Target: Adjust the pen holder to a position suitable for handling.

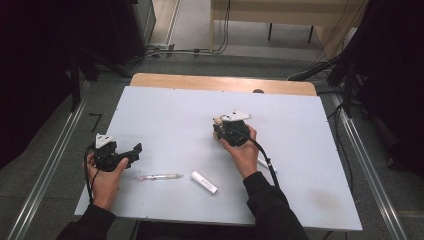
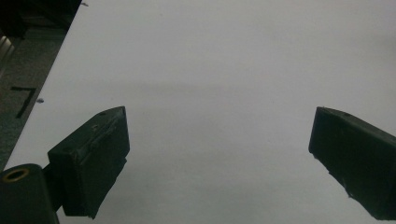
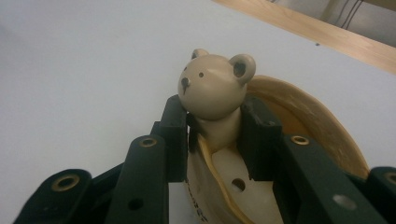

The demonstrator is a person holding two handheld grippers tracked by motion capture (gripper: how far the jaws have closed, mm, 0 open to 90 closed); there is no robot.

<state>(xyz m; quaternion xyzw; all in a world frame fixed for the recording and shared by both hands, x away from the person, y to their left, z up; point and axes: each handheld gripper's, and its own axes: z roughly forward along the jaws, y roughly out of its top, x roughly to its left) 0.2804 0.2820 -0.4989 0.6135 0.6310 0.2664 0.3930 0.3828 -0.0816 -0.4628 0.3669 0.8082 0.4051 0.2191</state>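
While jaws pinch, smooth round-headed bear figure (image 3: 216, 93), glossy beige

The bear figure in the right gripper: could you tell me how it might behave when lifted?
The bear figure looks hard and glossy, so probably stiff and slippery. The right gripper clamps only its narrow neck, so it may pivot. Its rounded head suggests it could roll if dropped.

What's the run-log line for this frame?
right gripper: shut on bear figure at neck | left gripper: open, holding nothing, over white table | pen and white tube: lying near front edge
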